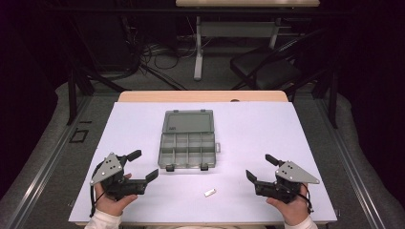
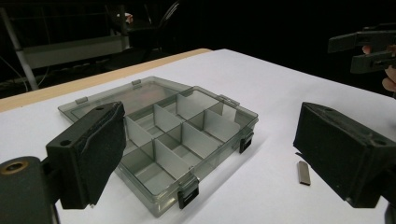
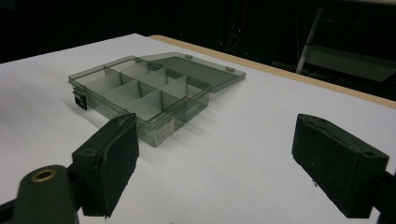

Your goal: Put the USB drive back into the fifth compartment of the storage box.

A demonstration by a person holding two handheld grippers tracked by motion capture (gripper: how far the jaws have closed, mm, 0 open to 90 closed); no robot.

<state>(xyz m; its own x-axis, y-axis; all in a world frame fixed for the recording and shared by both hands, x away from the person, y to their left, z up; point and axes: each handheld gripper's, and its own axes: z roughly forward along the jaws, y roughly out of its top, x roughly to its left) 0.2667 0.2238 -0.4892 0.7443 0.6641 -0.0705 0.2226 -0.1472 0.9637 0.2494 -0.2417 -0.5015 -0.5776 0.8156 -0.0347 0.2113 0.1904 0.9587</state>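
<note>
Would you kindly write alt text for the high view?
An open compartment box lies mid-table on a white table, a small metal piece before it. The left gripper and right gripper flank it, both open and empty.

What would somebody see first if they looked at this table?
First comes the clear grey plastic organiser box in the middle of the white table, its lid flat open and its compartments bare. Next, the left tongs and right tongs, jaws wide apart either side, and a small silvery metal strip lying near the front.
</note>
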